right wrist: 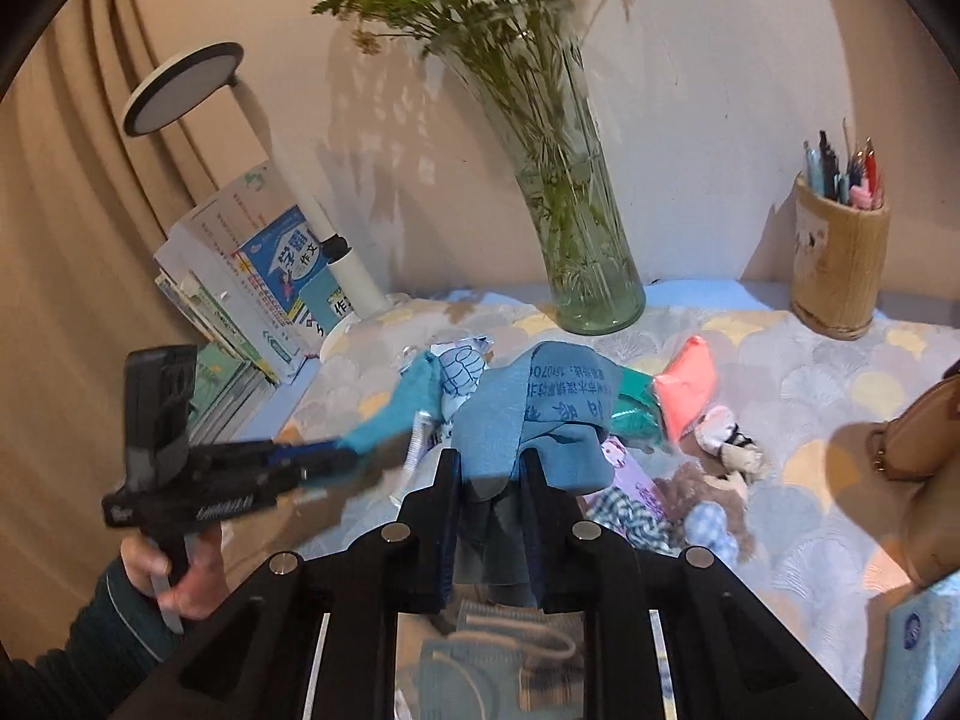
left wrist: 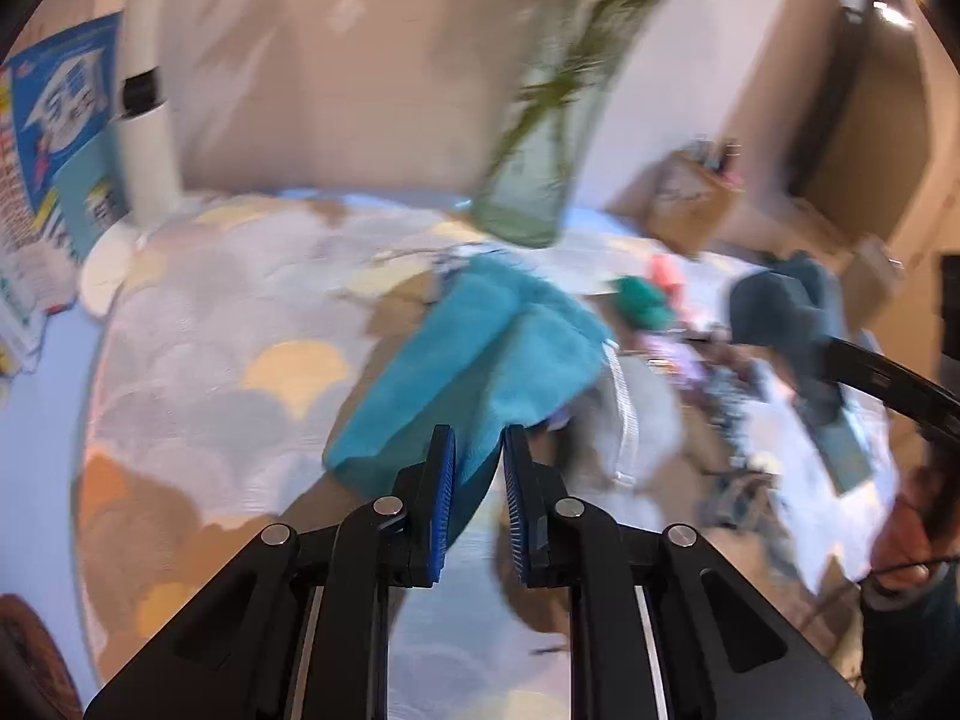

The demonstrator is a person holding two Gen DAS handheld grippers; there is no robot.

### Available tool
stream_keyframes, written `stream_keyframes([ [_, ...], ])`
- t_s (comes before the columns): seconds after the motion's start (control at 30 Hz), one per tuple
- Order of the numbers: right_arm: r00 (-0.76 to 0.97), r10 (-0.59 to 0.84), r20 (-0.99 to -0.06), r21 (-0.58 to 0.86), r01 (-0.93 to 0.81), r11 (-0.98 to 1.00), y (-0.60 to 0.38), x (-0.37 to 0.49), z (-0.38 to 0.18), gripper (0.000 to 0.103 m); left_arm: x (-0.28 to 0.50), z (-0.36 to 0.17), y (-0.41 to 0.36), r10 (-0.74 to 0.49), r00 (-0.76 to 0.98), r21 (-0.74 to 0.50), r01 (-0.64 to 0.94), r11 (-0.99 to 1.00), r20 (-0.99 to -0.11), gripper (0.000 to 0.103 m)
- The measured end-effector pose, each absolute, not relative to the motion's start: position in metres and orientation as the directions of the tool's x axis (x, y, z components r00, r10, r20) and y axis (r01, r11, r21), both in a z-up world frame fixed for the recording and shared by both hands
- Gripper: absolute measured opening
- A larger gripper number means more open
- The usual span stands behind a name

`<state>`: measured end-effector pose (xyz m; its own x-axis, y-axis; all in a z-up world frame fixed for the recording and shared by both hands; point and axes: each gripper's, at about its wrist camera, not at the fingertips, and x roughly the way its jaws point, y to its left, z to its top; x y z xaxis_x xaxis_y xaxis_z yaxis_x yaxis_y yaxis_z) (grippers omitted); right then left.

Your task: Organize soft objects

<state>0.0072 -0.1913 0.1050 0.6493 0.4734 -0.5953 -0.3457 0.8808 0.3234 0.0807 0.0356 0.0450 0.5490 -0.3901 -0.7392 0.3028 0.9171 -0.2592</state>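
Observation:
My left gripper point(left wrist: 478, 441) is shut on a teal fluffy cloth point(left wrist: 474, 348) that hangs forward from its blue pads over the patterned table cover point(left wrist: 210, 324). In the right wrist view the left gripper point(right wrist: 354, 450) holds that teal cloth point(right wrist: 396, 414) at the left. My right gripper point(right wrist: 489, 462) is shut on a blue-grey printed cloth point(right wrist: 540, 402) and holds it lifted. Behind it lie a green cloth point(right wrist: 633, 402), a pink pouch point(right wrist: 687, 390), and a plush bear in checked clothes point(right wrist: 690, 504). A face mask point(right wrist: 498, 648) lies under the right gripper.
A glass vase with green stems point(right wrist: 582, 240) stands at the back middle. A white desk lamp point(right wrist: 336, 228) and stacked books point(right wrist: 252, 300) are at the back left. A bamboo pen holder point(right wrist: 837, 264) is at the back right. A tan bag point(right wrist: 924, 438) is at the right edge.

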Motion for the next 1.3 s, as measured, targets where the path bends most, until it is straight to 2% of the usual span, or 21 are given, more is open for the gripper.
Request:
stream_keyframes([
  [0.03, 0.650, 0.470, -0.597, 0.317, -0.348, 0.883, -0.191, 0.004, 0.106, 0.018, 0.086, 0.042, 0.036, -0.377, 0.541, -0.255, 0.290, 0.923, -0.751, 0.034],
  [0.07, 0.651, 0.464, -0.601, 0.308, -0.347, 0.886, -0.191, 0.003, 0.105, 0.018, 0.093, 0.036, 0.033, -0.340, 0.542, -0.227, 0.266, 0.937, -0.768, 0.042],
  [0.1, 0.650, 0.457, -0.607, 0.301, -0.344, 0.889, -0.191, 0.002, 0.104, 0.018, 0.097, 0.032, 0.033, -0.311, 0.547, -0.201, 0.253, 0.946, -0.777, 0.045],
  [0.17, 0.635, 0.460, -0.620, 0.308, -0.342, 0.888, -0.190, 0.002, 0.100, 0.018, 0.109, 0.023, 0.027, -0.233, 0.551, -0.126, 0.226, 0.966, -0.801, 0.062],
  [0.33, 0.610, 0.458, -0.646, 0.304, -0.344, 0.888, -0.192, 0.002, 0.091, 0.018, 0.128, 0.010, 0.021, -0.175, 0.555, -0.040, 0.246, 0.968, -0.814, 0.068],
  [0.4, 0.602, 0.462, -0.651, 0.308, -0.347, 0.886, -0.192, 0.003, 0.088, 0.018, 0.133, 0.009, 0.019, -0.187, 0.552, -0.040, 0.267, 0.963, -0.813, 0.068],
  [0.43, 0.599, 0.465, -0.652, 0.311, -0.348, 0.885, -0.192, 0.004, 0.087, 0.018, 0.133, 0.012, 0.019, -0.219, 0.560, -0.062, 0.286, 0.956, -0.799, 0.062],
  [0.47, 0.597, 0.465, -0.654, 0.311, -0.348, 0.884, -0.192, 0.004, 0.086, 0.018, 0.131, 0.015, 0.017, -0.244, 0.566, -0.078, 0.302, 0.950, -0.787, 0.042],
  [0.53, 0.597, 0.458, -0.658, 0.304, -0.346, 0.888, -0.191, 0.004, 0.085, 0.018, 0.128, 0.018, 0.014, -0.266, 0.554, -0.083, 0.333, 0.939, -0.789, 0.020],
  [0.63, 0.621, 0.434, -0.653, 0.269, -0.346, 0.899, -0.191, -0.003, 0.087, 0.018, 0.110, 0.028, 0.008, -0.259, 0.580, -0.049, 0.352, 0.935, -0.772, 0.013],
  [0.73, 0.636, 0.434, -0.638, 0.257, -0.355, 0.899, -0.195, -0.012, 0.094, 0.018, 0.087, 0.045, 0.010, -0.305, 0.598, -0.089, 0.363, 0.928, -0.741, 0.012],
  [0.87, 0.668, 0.382, -0.638, 0.182, -0.351, 0.918, -0.203, -0.036, 0.108, 0.018, 0.046, 0.062, 0.013, -0.286, 0.628, -0.078, 0.338, 0.938, -0.723, 0.012],
  [1.03, 0.663, 0.294, -0.688, 0.101, -0.314, 0.944, -0.230, -0.076, 0.114, 0.018, -0.003, 0.057, 0.033, -0.167, 0.610, -0.056, 0.197, 0.979, -0.774, 0.012],
  [1.13, 0.598, 0.236, -0.766, 0.085, -0.271, 0.959, -0.248, -0.092, 0.093, 0.018, -0.024, 0.034, 0.049, -0.140, 0.548, -0.106, 0.093, 0.990, -0.825, 0.014],
  [1.2, 0.562, 0.223, -0.796, 0.094, -0.250, 0.964, -0.257, -0.099, 0.074, 0.018, -0.037, 0.018, 0.046, -0.083, 0.528, -0.064, 0.055, 0.996, -0.845, 0.014],
  [1.23, 0.541, 0.221, -0.811, 0.107, -0.233, 0.966, -0.262, -0.100, 0.064, 0.018, -0.043, 0.013, 0.043, -0.076, 0.526, -0.054, 0.056, 0.997, -0.847, 0.018],
  [1.27, 0.519, 0.220, -0.826, 0.121, -0.219, 0.968, -0.265, -0.100, 0.053, 0.018, -0.049, 0.009, 0.039, -0.082, 0.520, -0.056, 0.065, 0.996, -0.850, 0.027],
  [1.3, 0.508, 0.214, -0.834, 0.123, -0.208, 0.970, -0.266, -0.100, 0.046, 0.018, -0.054, 0.007, 0.038, -0.105, 0.509, -0.069, 0.090, 0.994, -0.855, 0.031],
])
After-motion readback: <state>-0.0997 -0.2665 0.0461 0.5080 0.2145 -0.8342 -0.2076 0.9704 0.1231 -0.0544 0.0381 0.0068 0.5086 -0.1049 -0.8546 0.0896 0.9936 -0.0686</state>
